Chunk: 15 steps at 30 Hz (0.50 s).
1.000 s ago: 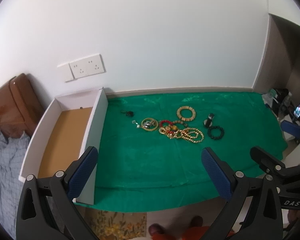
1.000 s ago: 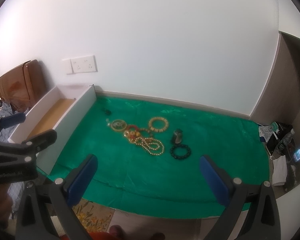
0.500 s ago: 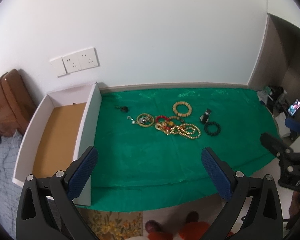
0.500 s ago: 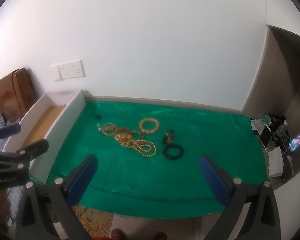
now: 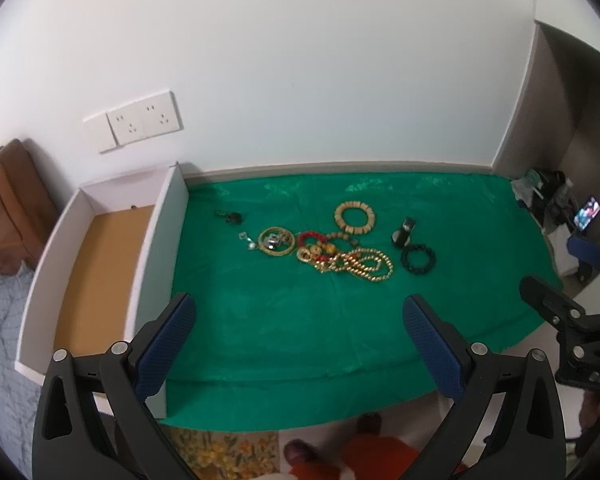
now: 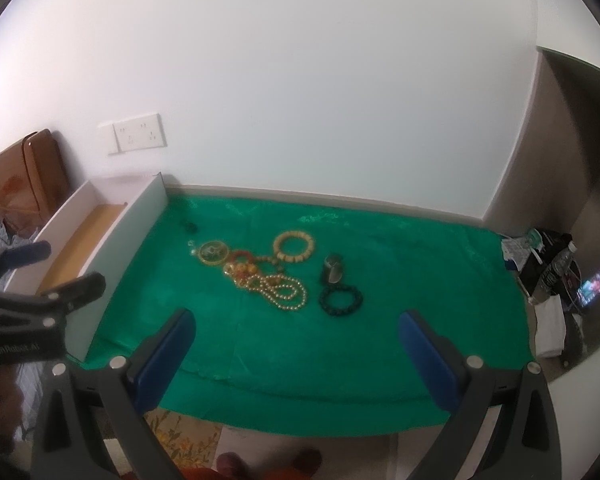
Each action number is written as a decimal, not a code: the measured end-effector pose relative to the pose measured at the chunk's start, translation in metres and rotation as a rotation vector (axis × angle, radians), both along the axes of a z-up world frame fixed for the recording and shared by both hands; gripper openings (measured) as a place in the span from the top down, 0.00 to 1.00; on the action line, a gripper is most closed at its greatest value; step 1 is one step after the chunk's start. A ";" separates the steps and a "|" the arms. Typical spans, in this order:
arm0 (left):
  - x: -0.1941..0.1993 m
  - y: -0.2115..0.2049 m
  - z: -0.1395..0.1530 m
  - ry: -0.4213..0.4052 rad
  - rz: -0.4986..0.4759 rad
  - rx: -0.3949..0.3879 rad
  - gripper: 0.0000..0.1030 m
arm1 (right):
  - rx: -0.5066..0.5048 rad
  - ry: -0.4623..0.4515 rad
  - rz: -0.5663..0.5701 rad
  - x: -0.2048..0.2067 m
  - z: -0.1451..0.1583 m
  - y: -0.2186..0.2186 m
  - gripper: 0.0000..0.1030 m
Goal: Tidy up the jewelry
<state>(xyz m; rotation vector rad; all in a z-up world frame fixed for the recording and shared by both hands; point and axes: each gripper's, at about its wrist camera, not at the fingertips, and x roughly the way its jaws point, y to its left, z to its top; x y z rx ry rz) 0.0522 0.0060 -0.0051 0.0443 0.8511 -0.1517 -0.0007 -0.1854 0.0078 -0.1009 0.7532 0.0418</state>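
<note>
Both tools, the left tool (image 5: 296, 320) and right tool (image 6: 296, 334), are held spread wide and empty at lower frame. At left, a white box (image 5: 156, 248) is seen unfilled; at centre, tangled jewelry (image 5: 328, 246) lies on the green-covered tabletop (image 5: 284, 320). Sorting appears not yet begun; a descent onto one piece is judged next.

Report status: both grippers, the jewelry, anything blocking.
Left gripper open, holding nothing. Right gripper open, holding nothing. Jewelry pile on green cloth, white box holds none. Nothing in the way.
</note>
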 end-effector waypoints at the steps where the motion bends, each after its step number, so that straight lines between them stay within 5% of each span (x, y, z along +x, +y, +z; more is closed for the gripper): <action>1: 0.007 -0.002 -0.002 0.017 0.004 -0.013 0.00 | 0.006 0.014 0.004 0.009 -0.003 -0.010 0.00; 10: 0.059 -0.065 -0.037 0.053 -0.106 -0.033 0.00 | 0.049 0.133 -0.025 0.078 -0.038 -0.098 0.00; 15: 0.109 -0.111 -0.070 0.120 -0.172 -0.105 0.01 | 0.071 0.207 -0.008 0.102 -0.070 -0.128 0.06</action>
